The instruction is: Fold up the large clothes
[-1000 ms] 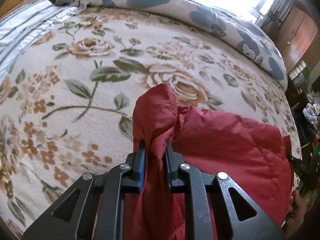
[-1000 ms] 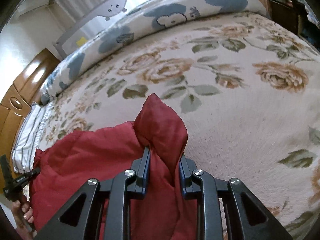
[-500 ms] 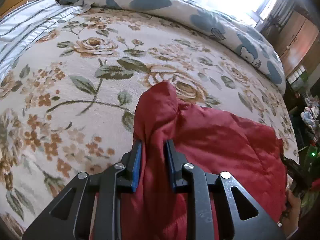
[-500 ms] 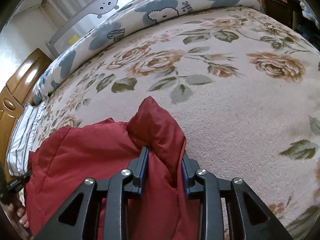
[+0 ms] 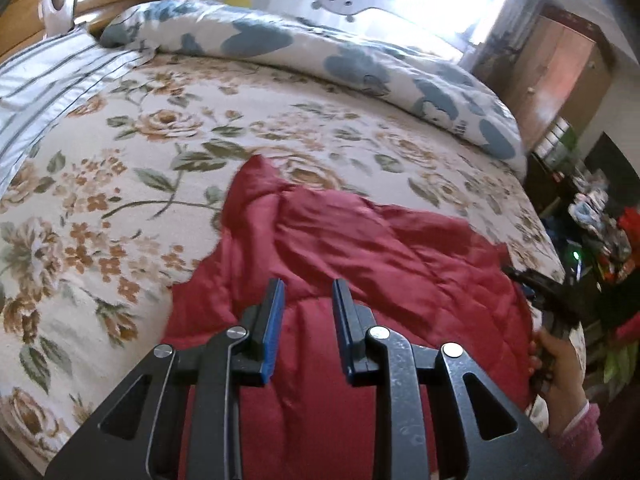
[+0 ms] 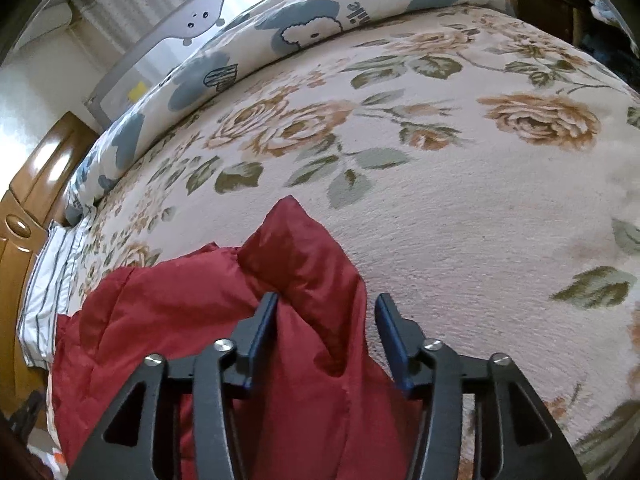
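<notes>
Left wrist view: both my grippers (image 5: 308,312) (image 6: 326,326) released; red jacket (image 5: 360,264) folded over on the bed (image 5: 120,184), more folds left.

Hardly any writing can be read. The blue-and-white quilt (image 6: 320,32) along the far side of the bed carries a small dark printed word beside a cartoon figure, upside down from where I stand and too small to make out.
</notes>
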`<control>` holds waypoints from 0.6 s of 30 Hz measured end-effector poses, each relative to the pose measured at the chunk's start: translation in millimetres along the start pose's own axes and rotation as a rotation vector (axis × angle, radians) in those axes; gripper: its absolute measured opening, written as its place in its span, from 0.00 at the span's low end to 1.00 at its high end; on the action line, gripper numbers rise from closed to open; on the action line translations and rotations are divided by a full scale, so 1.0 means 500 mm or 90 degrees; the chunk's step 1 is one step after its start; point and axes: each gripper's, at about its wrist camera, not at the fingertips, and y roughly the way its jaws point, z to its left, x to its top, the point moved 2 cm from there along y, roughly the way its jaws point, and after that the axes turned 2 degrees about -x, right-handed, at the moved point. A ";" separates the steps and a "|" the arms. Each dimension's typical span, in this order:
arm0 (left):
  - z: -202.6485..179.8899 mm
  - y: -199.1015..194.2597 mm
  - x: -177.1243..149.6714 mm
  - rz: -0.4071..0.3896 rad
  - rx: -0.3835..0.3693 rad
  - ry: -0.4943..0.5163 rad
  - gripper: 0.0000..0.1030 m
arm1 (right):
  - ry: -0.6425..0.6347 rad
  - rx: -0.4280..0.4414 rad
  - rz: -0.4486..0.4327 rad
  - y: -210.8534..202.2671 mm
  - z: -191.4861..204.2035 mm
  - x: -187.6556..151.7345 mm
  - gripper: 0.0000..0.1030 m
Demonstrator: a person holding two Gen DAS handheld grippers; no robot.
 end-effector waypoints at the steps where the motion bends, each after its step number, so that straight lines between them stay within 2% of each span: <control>1: -0.011 -0.003 -0.005 0.002 -0.007 0.007 0.20 | -0.002 -0.005 -0.010 -0.015 0.002 -0.002 0.57; 3: -0.035 -0.006 -0.020 0.010 -0.016 0.024 0.20 | -0.017 -0.006 -0.037 -0.051 0.013 -0.008 0.58; 5: -0.054 -0.004 -0.037 0.019 -0.023 0.037 0.23 | -0.039 -0.003 -0.065 -0.093 0.028 -0.021 0.68; 6: -0.063 -0.002 -0.048 0.026 -0.029 0.041 0.24 | -0.048 -0.002 -0.075 -0.109 0.034 -0.026 0.70; 9: -0.079 0.005 -0.071 0.043 -0.040 0.045 0.24 | -0.080 0.014 -0.093 -0.160 0.060 -0.057 0.71; 16: -0.085 0.007 -0.100 0.060 -0.041 0.037 0.24 | -0.159 0.079 -0.045 -0.201 0.129 -0.172 0.73; 18: -0.084 0.000 -0.104 0.058 -0.040 0.036 0.31 | -0.166 0.087 -0.032 -0.203 0.139 -0.197 0.73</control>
